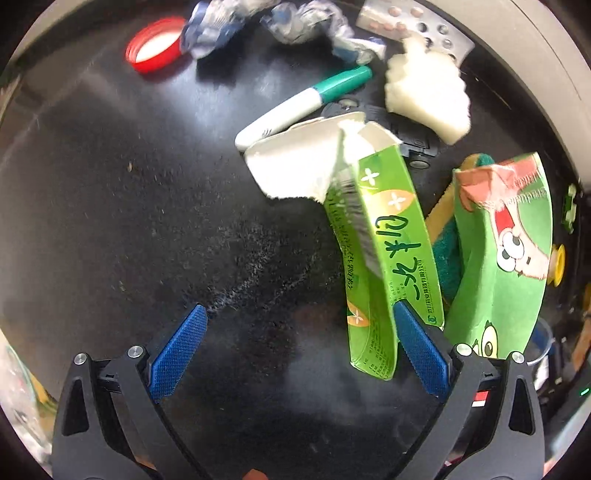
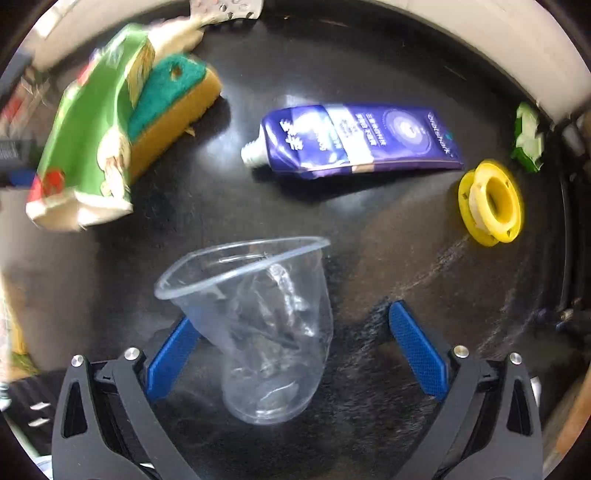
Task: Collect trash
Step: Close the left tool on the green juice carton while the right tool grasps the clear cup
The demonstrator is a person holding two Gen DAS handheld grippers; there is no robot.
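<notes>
While both tools stood spread apart, nothing was clamped in either. Left tool (image 1: 299, 347): green carton (image 1: 384, 258), torn open at the top, lay against the right finger, not gripped. Right tool (image 2: 295, 347): crushed clear cup (image 2: 255, 325) sat between the fingers, touching the left one only. Still scattered on the black desk (image 1: 129, 221): red cap (image 1: 153, 46), marker (image 1: 303, 99), crumpled wrapper (image 1: 236, 22), pill sheet (image 1: 417, 26), foam scrap (image 1: 428, 96), sponge (image 2: 173, 103), purple tube (image 2: 354, 140), yellow spool (image 2: 491, 203). No bin was visible. Judgement: collection barely begun; nearly all trash remained.
</notes>
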